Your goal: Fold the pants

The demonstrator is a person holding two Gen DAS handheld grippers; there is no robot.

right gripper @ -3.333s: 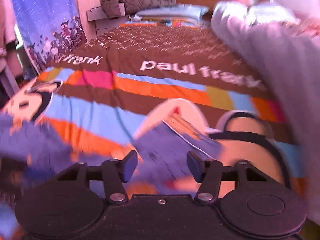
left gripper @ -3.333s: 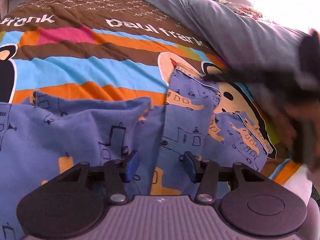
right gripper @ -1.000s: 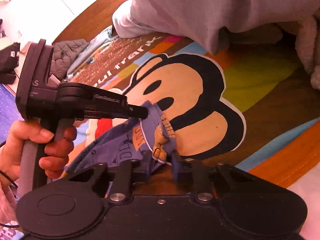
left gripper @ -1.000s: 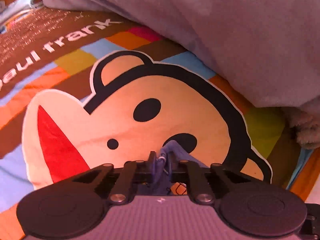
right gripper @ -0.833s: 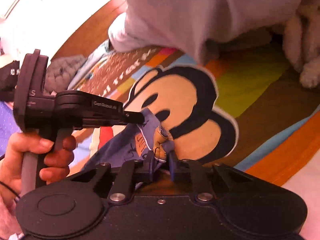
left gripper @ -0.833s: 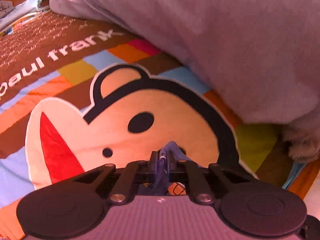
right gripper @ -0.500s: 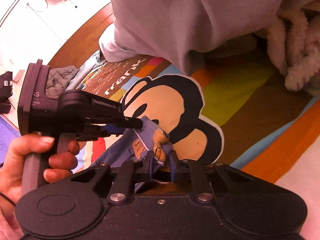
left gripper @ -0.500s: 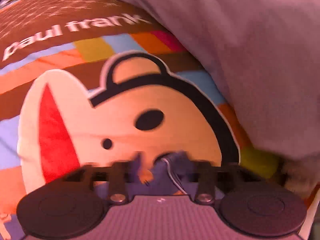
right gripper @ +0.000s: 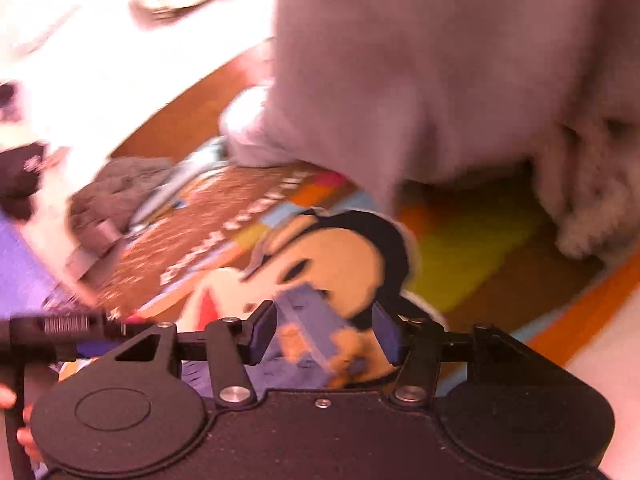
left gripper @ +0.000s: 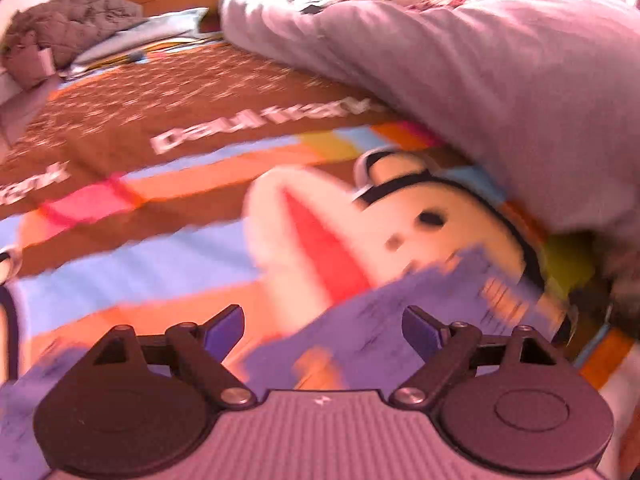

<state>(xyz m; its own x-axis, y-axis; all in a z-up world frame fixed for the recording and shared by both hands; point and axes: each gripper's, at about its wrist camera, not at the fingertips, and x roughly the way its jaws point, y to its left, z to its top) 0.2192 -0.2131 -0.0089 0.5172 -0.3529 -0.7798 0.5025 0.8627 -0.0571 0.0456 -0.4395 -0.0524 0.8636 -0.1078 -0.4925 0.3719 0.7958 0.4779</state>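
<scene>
The blue printed pants (left gripper: 420, 312) lie on the colourful bedspread, their edge over the cartoon monkey face (left gripper: 404, 216). My left gripper (left gripper: 322, 326) is open and empty, raised a little above the cloth. In the right wrist view the pants (right gripper: 316, 328) lie between the fingers of my open right gripper (right gripper: 324, 332), which holds nothing. The left gripper's body (right gripper: 60, 330) shows at the left edge of that view. Both views are motion-blurred.
A big grey blanket (left gripper: 480, 80) is heaped along the right side of the bed, also in the right wrist view (right gripper: 420, 60). A fluffy beige throw (right gripper: 592, 184) lies under it. A grey quilted jacket (left gripper: 68, 20) sits by the headboard.
Both grippers were shut on the pants' edge over the monkey face; both have opened and let go. The left gripper has pulled back and swung left.
</scene>
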